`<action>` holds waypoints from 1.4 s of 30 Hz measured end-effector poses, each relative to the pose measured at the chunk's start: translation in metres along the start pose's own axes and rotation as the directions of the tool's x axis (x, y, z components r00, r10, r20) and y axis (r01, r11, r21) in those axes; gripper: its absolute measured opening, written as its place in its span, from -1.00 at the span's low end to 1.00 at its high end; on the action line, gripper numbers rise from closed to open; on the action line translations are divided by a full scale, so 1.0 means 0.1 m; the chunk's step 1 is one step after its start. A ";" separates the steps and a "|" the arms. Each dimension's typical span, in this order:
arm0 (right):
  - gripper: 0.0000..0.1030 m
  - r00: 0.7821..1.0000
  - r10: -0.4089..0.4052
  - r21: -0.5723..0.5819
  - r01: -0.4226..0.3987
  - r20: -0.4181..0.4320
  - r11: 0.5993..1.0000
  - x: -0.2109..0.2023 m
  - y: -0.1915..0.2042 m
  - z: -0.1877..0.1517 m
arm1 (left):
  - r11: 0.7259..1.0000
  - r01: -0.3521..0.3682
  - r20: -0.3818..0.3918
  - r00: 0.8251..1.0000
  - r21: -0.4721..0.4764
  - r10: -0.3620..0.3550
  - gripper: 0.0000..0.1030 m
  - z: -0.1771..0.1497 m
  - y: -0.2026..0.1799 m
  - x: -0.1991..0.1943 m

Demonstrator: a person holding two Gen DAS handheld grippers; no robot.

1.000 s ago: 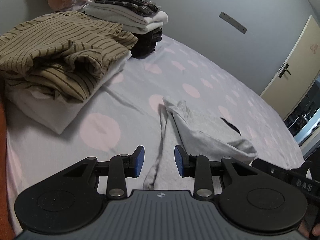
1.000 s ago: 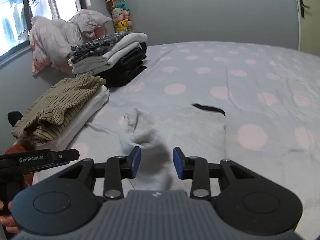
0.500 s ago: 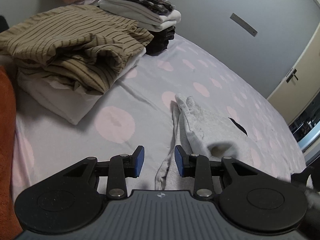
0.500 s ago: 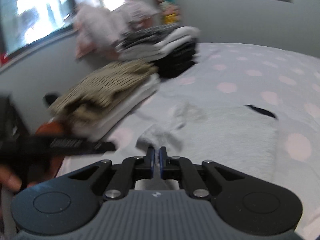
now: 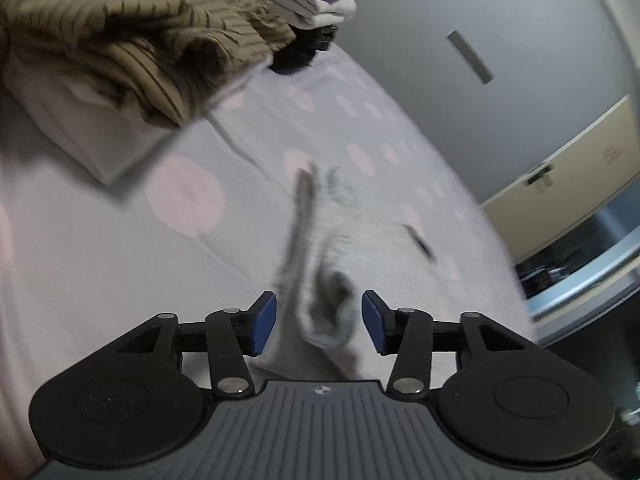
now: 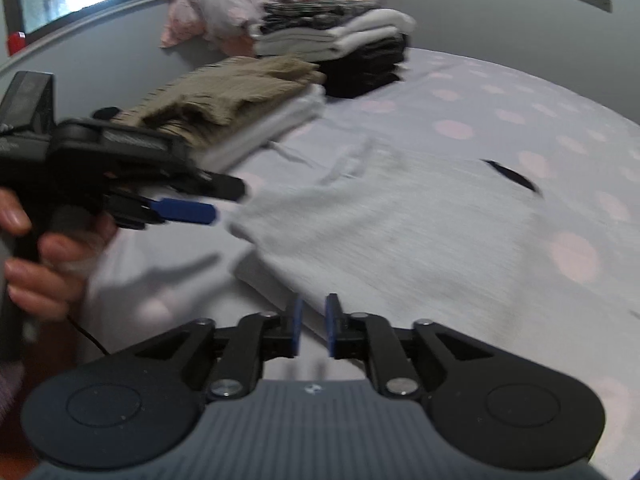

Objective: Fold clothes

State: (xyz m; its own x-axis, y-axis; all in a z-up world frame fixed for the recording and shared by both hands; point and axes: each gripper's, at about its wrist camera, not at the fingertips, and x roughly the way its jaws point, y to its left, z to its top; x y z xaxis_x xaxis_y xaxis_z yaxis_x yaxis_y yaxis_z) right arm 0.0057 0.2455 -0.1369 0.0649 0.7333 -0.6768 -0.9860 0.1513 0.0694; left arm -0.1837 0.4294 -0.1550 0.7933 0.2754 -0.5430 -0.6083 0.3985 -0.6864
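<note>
Now grey garment [image 6: 400, 232] lying lengthwise away from both opening claws, left claw [image 5: 318, 322], right claw [image 6: 313, 330], neither gripping.

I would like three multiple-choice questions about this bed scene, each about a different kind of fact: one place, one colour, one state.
1. Where does the olive striped garment lie?
A. on top of a folded white item
B. flat on the bare sheet
C. on the black clothes

2. What colour are the dots on the bed sheet?
A. blue
B. pink
C. green

3. In what state is the grey garment?
A. hanging above the bed
B. on top of a stack
C. lying on the sheet

Answers:
1. A, a white folded layer shows directly under it.
2. B, pale pink dots cover the sheet.
3. C, it rests on the sheet, apart from the stacks; the left claw has a bunched end of it between open pads, and the right claw is at its near edge.
</note>
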 end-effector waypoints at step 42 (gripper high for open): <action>-0.50 0.973 -0.220 0.304 0.230 -0.067 0.924 -0.28 -0.86 -0.43 | 0.943 -0.165 -0.028 0.983 0.288 0.181 0.13 0.07 -0.34 0.19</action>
State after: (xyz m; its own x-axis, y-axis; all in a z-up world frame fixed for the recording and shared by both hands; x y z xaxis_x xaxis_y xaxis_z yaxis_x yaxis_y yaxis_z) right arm 0.0817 0.1833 -0.1554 0.2698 0.6358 -0.7231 -0.8499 0.5102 0.1315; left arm -0.1476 0.4275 -0.1387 0.6693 0.3185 -0.6712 -0.6969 0.5824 -0.4185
